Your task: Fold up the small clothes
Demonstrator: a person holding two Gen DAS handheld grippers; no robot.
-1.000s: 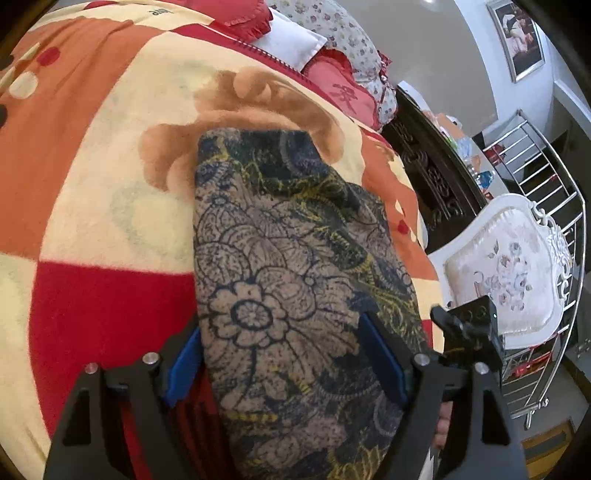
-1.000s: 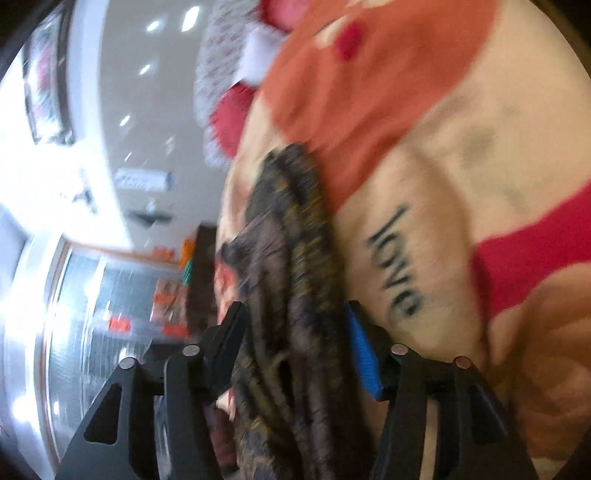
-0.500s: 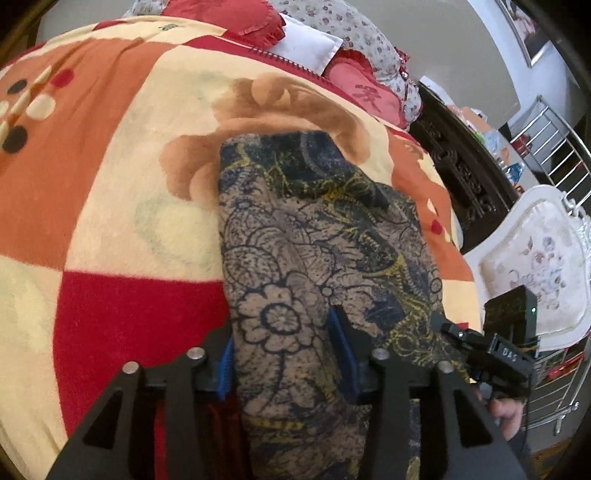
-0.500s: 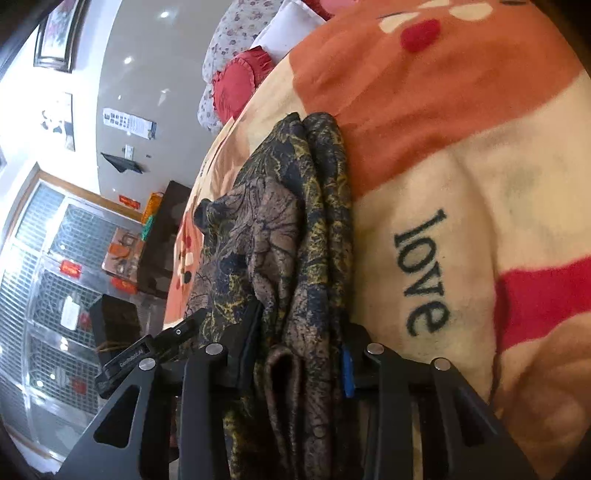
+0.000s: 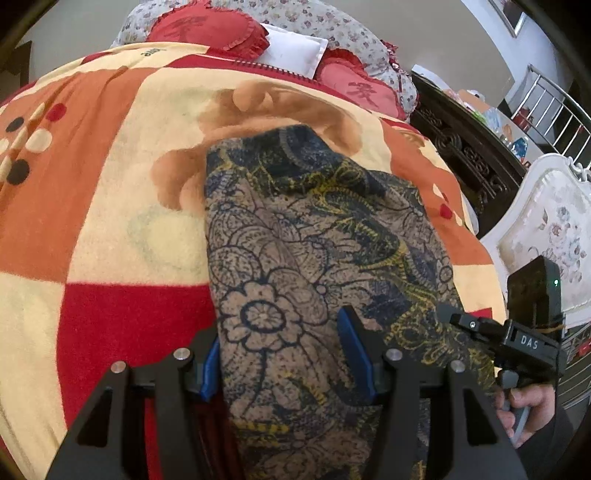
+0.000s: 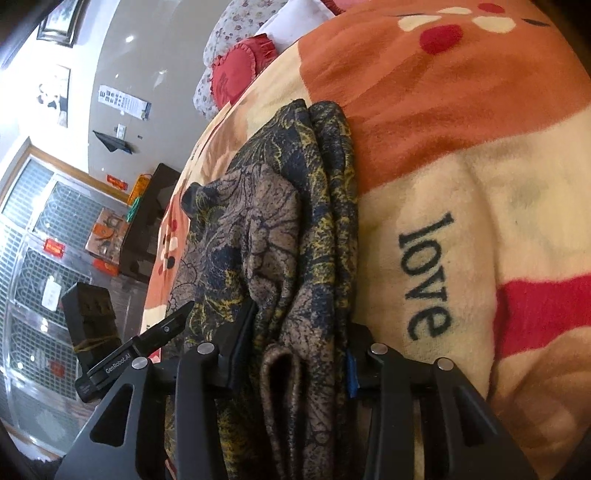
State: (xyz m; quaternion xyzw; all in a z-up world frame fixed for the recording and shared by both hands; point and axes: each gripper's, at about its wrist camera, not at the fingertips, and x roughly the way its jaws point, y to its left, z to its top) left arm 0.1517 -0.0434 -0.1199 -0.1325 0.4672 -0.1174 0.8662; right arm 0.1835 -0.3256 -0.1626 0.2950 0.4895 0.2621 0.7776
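Now that both have just been closing from wide open, the left claw (image 5: 282,354) and right claw (image 6: 299,354) are pinching the near edge of the dark blue, tan and yellow floral-print garment (image 5: 314,229) on the bed's fleece blanket (image 5: 110,184), readying a fold.

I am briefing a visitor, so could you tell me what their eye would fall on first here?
First, the dark flowered garment, bunched lengthwise down the middle of the bed between each gripper's fingers. Next, the bright blanket under it, in red, orange and cream blocks, with the word "love" printed beside the cloth. Red heart cushions lie at the bed's far end.
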